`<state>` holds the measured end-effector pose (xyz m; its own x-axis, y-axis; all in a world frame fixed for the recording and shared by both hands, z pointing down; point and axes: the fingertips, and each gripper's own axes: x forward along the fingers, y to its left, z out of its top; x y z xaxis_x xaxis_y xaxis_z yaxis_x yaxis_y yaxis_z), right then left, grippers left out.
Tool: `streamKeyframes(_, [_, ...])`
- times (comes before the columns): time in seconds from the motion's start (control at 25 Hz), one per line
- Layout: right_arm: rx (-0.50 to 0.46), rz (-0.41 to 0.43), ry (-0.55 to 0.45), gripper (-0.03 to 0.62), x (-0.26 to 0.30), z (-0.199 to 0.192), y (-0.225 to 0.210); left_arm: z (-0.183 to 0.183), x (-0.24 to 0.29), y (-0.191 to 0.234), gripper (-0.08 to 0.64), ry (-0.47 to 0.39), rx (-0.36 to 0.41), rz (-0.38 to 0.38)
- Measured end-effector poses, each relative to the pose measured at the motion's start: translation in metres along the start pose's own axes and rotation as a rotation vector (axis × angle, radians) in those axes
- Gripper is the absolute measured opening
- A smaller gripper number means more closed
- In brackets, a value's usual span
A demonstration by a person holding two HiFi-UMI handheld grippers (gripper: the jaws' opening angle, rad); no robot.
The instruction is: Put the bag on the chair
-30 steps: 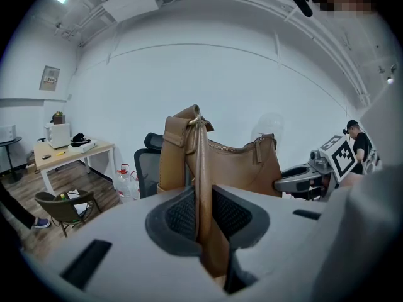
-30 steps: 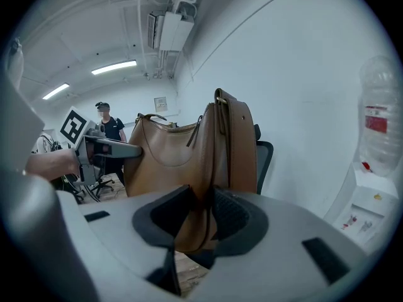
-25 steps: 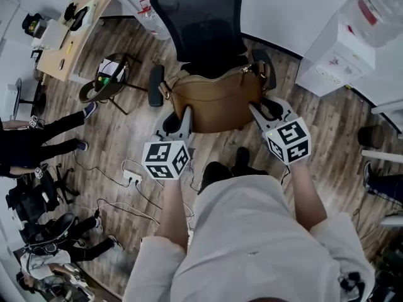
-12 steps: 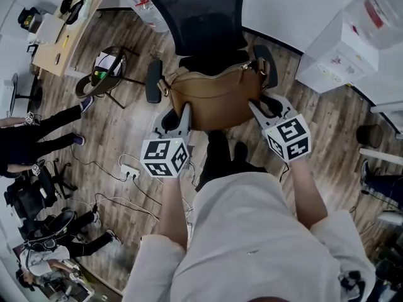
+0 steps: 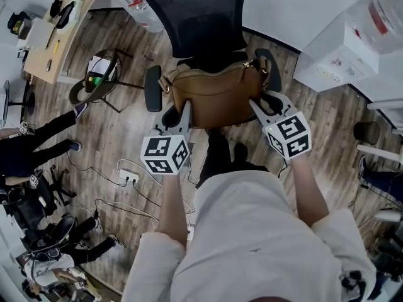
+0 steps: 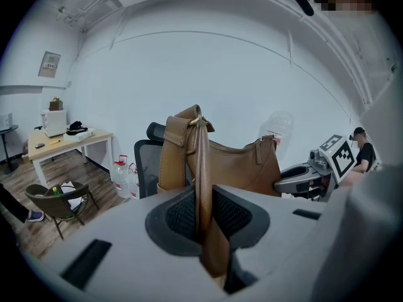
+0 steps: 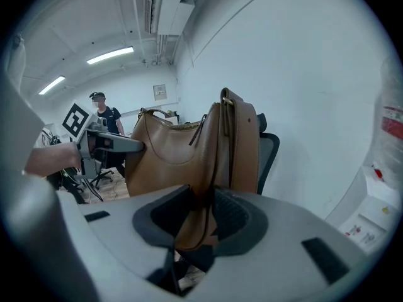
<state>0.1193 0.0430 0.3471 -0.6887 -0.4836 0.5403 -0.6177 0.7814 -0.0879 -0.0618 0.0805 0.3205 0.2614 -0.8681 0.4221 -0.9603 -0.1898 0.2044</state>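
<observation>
A tan leather bag (image 5: 217,96) hangs between my two grippers, right over the seat of a black mesh-backed office chair (image 5: 195,17). My left gripper (image 5: 186,109) is shut on the bag's left end; its strap (image 6: 203,187) runs down between the pads. At the other end my right gripper (image 5: 253,108) is shut on the bag's side (image 7: 214,162). In the left gripper view the bag (image 6: 242,165) stands upright in front of the chair back (image 6: 146,162). The seat is mostly hidden under the bag.
The chair's armrests (image 5: 153,88) flank the bag. A white water dispenser (image 5: 343,49) stands at the right, water bottles (image 6: 123,176) by the wall, a small folding chair (image 5: 94,83) and a wooden desk (image 5: 53,33) at left. Cables and a power strip (image 5: 130,178) lie on the floor. People sit at far left.
The bag and both grippers have moved slightly farther over the chair seat. Both grips are unchanged.
</observation>
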Motion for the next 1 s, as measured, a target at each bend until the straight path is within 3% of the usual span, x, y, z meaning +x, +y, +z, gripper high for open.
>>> streamKeyframes(1.0, [0.068,-0.092,0.136,0.11,0.129,0.029,-0.046,0.015,0.115,0.108,0.052,0.109,-0.038,-0.114])
